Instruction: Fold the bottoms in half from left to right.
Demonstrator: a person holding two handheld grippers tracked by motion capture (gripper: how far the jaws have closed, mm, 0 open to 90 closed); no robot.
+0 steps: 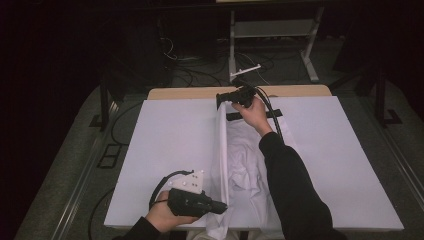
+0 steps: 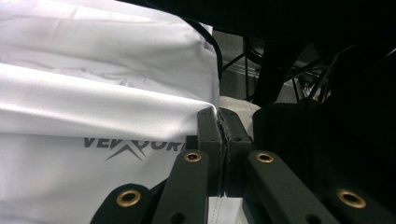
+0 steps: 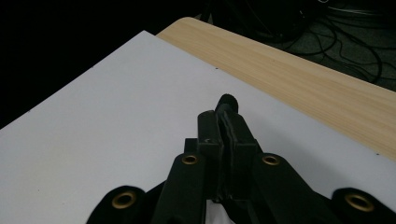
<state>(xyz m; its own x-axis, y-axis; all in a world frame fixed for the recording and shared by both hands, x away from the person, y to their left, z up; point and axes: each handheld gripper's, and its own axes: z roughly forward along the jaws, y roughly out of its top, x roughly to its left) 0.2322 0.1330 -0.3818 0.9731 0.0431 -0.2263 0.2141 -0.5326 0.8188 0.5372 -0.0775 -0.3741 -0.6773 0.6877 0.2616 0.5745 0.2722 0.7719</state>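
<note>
A white garment (image 1: 245,160) lies crumpled on the white board (image 1: 165,145), and one edge is pulled up into a taut ridge between my two grippers. At the near end of that ridge my left gripper (image 1: 223,206) is shut on the cloth. In the left gripper view its jaws (image 2: 219,116) pinch the white cloth (image 2: 93,107), which carries a grey printed logo (image 2: 130,147). At the far end my right gripper (image 1: 221,102) is shut on the garment. Its closed jaws (image 3: 224,112) show a sliver of white cloth (image 3: 215,211) beneath them.
The board lies on a wooden table (image 1: 190,93) whose far edge shows beyond it, also seen in the right gripper view (image 3: 299,79). A black strip (image 1: 274,114) lies on the board near the right hand. Cables and a metal stand (image 1: 270,45) occupy the floor behind.
</note>
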